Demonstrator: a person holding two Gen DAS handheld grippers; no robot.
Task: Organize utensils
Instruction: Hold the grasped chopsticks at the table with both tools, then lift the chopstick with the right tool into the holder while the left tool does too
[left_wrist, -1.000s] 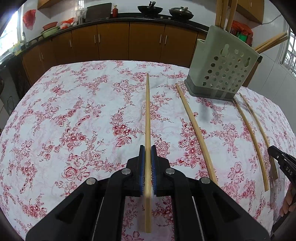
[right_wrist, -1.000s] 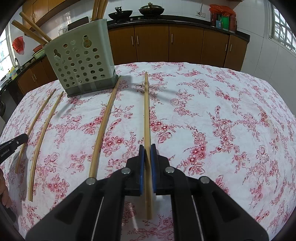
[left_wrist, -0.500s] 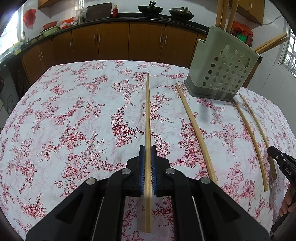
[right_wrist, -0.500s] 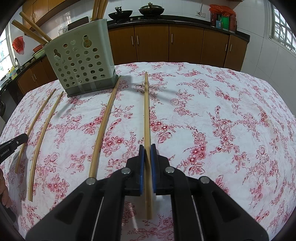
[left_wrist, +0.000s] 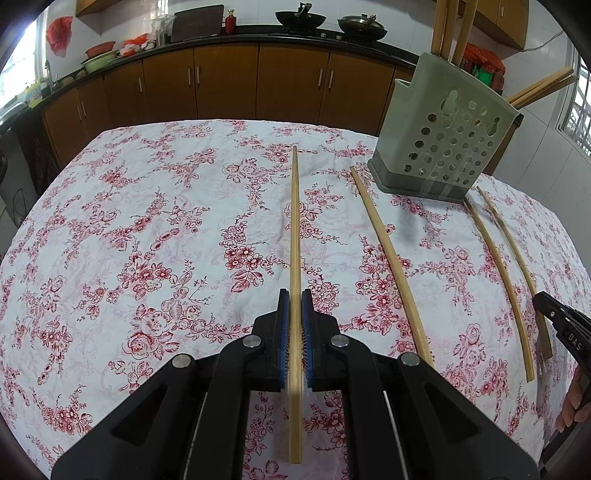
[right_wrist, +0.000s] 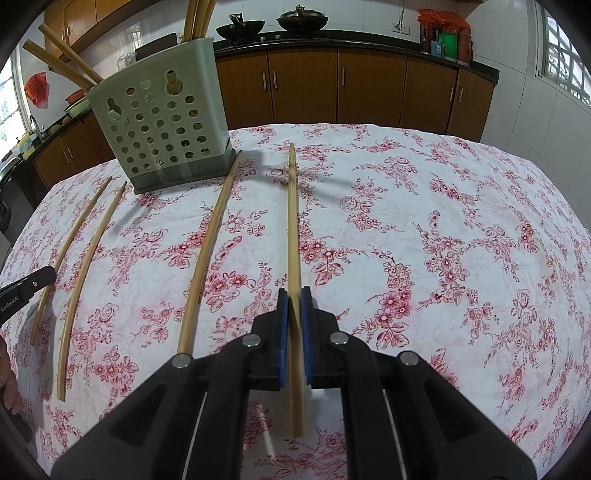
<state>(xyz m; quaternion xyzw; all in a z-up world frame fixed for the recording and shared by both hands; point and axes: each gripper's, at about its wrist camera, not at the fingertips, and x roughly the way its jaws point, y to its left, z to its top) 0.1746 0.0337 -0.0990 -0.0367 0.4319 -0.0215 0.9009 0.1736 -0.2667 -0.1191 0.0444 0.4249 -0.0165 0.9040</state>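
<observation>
My left gripper is shut on a long bamboo chopstick that points away over the flowered tablecloth. My right gripper is shut on another bamboo chopstick. A green perforated utensil holder stands at the back right in the left wrist view, with several chopsticks upright in it; it also shows in the right wrist view at the back left. Three loose chopsticks lie on the cloth: one near the holder and two curved ones further right.
Brown kitchen cabinets and a dark counter with woks stand behind the table. The other gripper's tip shows at the right edge of the left wrist view, and at the left edge of the right wrist view.
</observation>
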